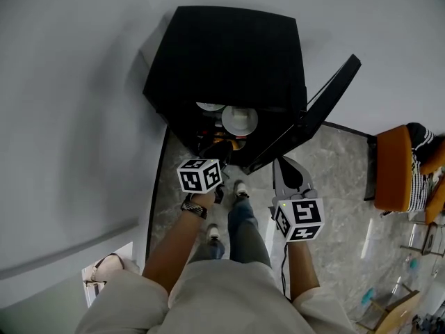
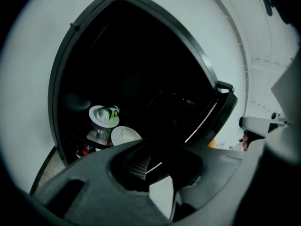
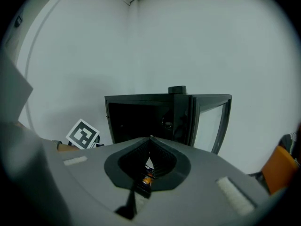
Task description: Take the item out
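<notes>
Clutter worries me: the green can (image 2: 113, 112), likely my item, lies on a round white plate (image 2: 106, 124) inside the black cabinet (image 1: 229, 54). With my left gripper (image 2: 157, 152) parted and empty and the right gripper (image 3: 150, 138) closed on nothing, a careless reach could drag the plate.

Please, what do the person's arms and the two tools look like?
The left tool and the right tool each have a grey moulded body with dark ribbed pads, and each carries a white cube with black square markers. The forearms are bare below short beige sleeves. A black-and-white patterned band sits on the left wrist.
</notes>
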A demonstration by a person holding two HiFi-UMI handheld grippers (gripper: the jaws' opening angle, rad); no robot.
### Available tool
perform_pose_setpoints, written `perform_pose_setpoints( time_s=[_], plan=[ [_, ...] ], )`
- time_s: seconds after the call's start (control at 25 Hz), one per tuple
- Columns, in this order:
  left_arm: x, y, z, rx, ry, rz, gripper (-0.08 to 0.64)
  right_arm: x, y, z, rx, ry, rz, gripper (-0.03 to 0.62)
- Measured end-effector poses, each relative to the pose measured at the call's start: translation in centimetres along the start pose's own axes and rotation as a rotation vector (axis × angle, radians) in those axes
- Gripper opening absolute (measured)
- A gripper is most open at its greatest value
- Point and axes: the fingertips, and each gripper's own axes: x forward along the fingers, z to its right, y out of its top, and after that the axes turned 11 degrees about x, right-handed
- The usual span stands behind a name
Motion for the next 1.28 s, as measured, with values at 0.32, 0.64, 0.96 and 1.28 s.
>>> perform_pose_setpoints(
  time_s=[0.32, 0.64, 0.96, 1.28],
  plan=[
    [5.5, -4.7, -1.6, -0.223, -0.016, -0.067, 0.075, 1.8, -1.7, 1.5, -0.011, -0.017, -0.048, 0.008],
    [9.6, -8.1, -6.4, -0.537, 0.056, -0.019, 0.089, 2.8, -3.3, 2.0, -0.075, -0.022, -0.117, 0.008],
    [12.7, -10.0, -8.0, -0.747, 0.065, 0.046, 0.094, 3.3, -4.2, 2.0, -0.11, -0.007, -0.143, 0.008],
    [14.8, -10.4, -8.7, -0.876, 0.062, 0.124, 0.086, 2.9, -5.0, 2.7, -0.121, -0.007, -0.166, 0.008]
  ],
)
